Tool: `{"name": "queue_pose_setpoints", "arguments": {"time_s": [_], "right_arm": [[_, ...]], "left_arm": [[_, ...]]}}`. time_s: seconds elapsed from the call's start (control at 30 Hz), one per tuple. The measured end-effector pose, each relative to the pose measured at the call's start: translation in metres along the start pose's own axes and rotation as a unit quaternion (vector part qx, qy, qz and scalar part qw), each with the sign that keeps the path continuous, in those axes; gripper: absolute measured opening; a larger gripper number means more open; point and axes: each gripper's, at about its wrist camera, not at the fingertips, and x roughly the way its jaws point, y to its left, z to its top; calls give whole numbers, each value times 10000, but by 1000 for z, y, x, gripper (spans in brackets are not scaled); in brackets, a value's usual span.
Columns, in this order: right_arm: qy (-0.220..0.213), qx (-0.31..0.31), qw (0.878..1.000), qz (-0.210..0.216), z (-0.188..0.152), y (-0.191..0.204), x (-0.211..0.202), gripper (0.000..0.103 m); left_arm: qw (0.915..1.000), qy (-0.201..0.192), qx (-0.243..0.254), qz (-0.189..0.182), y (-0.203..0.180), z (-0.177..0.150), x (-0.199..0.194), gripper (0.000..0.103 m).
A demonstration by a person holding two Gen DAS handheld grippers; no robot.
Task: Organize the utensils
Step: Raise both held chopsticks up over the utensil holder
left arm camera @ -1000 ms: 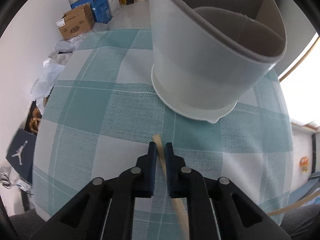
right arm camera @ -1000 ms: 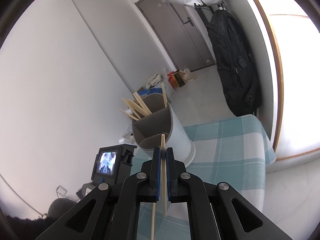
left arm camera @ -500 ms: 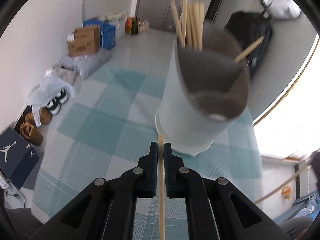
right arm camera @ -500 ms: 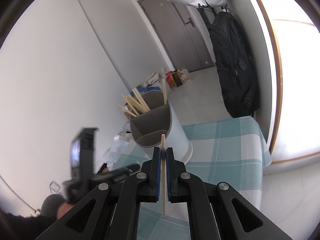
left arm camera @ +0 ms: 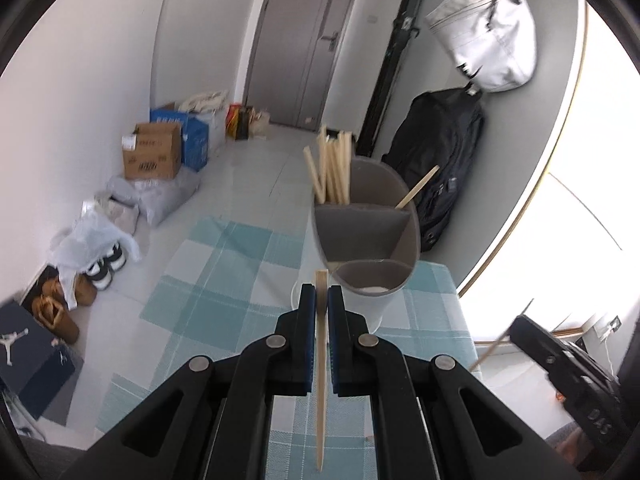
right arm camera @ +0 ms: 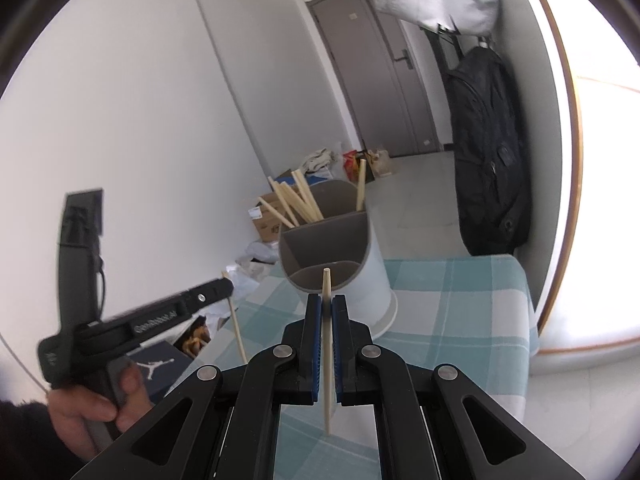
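Holding one pale wooden chopstick (left arm camera: 321,380) clamped in the left tool (left arm camera: 318,304), a second pale wooden chopstick (right arm camera: 327,344) clamped likewise in the right tool (right arm camera: 327,312); each stick runs lengthwise between closed jaws, tip poking out ahead.

Item: grey partitioned cylindrical plastic utensil holder (left arm camera: 366,232), upright on the teal-and-white checked cloth of the worktop (left arm camera: 224,280). Far compartment holds a bundle of chopsticks (left arm camera: 330,172); a side compartment holds one leaning stick (left arm camera: 416,192); near compartment appears empty.

Position: both tools near the holder, short of its rim, neither stick inside.

Risks, judged: a stick gripped along its length may pivot or slip; a tip may catch the rim or partition and tip the holder; the two tools, close together, may collide.
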Motion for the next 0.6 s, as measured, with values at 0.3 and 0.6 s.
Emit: {"name": "queue_pose_setpoints", "arguments": {"time_s": [0.3, 0.6], "right_arm": [[-58, -103, 9999, 15, 1, 12, 3, 4], [-140, -99, 9998, 141, 12, 22, 5, 4]], "left_arm": [[9996, -132, 194, -161, -3, 4, -14, 2], [9996, 21, 248, -111, -3, 17, -17, 2]]}}
